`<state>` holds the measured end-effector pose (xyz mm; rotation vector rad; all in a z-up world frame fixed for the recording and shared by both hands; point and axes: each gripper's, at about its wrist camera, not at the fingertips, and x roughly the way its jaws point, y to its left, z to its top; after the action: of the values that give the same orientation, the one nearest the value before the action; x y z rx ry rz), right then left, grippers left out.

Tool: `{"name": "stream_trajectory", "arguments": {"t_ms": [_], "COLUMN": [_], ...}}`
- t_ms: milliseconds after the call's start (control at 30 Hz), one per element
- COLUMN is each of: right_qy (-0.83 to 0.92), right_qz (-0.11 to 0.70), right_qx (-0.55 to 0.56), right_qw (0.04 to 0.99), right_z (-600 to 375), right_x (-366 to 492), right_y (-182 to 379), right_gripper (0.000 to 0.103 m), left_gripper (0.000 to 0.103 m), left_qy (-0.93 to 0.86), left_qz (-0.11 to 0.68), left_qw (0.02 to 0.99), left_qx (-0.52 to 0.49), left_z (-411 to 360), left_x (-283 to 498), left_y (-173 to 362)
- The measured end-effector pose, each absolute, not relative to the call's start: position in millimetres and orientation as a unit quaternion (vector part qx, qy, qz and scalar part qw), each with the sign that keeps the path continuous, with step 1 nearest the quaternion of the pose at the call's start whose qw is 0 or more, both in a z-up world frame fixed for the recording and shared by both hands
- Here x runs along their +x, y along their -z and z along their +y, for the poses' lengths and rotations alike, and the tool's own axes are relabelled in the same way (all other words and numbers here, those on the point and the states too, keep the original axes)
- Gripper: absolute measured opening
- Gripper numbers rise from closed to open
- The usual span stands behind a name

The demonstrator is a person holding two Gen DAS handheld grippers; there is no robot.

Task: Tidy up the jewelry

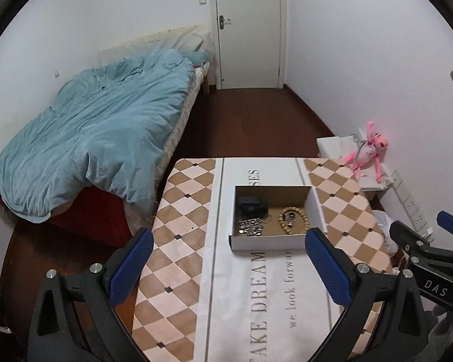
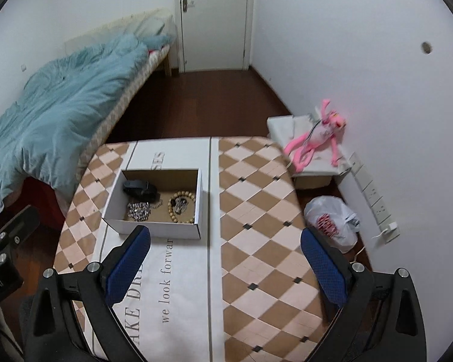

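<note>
An open white cardboard box (image 1: pixel 267 242) (image 2: pixel 154 229) stands on the table's white runner. Inside lie a black item (image 1: pixel 250 204) (image 2: pixel 139 189), a silver chain (image 1: pixel 250 226) (image 2: pixel 139 210) and a wooden bead bracelet (image 1: pixel 293 220) (image 2: pixel 181 208) with a small dark metal piece inside its loop. My left gripper (image 1: pixel 229 267) is open and empty, held above the table just in front of the box. My right gripper (image 2: pixel 226 264) is open and empty, in front and to the right of the box. The right gripper also shows at the right edge of the left wrist view (image 1: pixel 419 235).
The table (image 1: pixel 178 259) (image 2: pixel 256 211) has a brown and cream checked cloth. A bed with a blue duvet (image 1: pixel 90 138) (image 2: pixel 54 111) stands on the left. A pink plush toy (image 1: pixel 368 154) (image 2: pixel 317 141) lies on a white stand at right. A white plastic bag (image 2: pixel 332 220) sits on the floor.
</note>
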<state>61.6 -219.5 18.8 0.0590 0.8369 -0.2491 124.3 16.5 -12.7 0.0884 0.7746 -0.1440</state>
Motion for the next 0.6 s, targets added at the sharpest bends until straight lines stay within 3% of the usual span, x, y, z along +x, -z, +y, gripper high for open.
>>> {"name": "stream_trajectory", "arguments": {"t_ms": [333, 600], "right_qy": [0.139, 0.122], "right_qz": [0.351, 0.351], "right_qx": [0.002, 0.002], "right_qw": [0.926, 0.928], "right_z": [-210, -200], "right_x": [10, -4], "right_y": [-77, -89], "right_gripper": [0.103, 0.103], "left_gripper": [0.103, 0.103], "left_qy": [0.070, 0.058], "left_qz": [0.373, 0.372], "left_qw": [0.925, 0.926], "left_qx": [0.015, 0.017], "left_z": [28, 34], "left_x": [88, 76], "left_y": [-17, -27]}}
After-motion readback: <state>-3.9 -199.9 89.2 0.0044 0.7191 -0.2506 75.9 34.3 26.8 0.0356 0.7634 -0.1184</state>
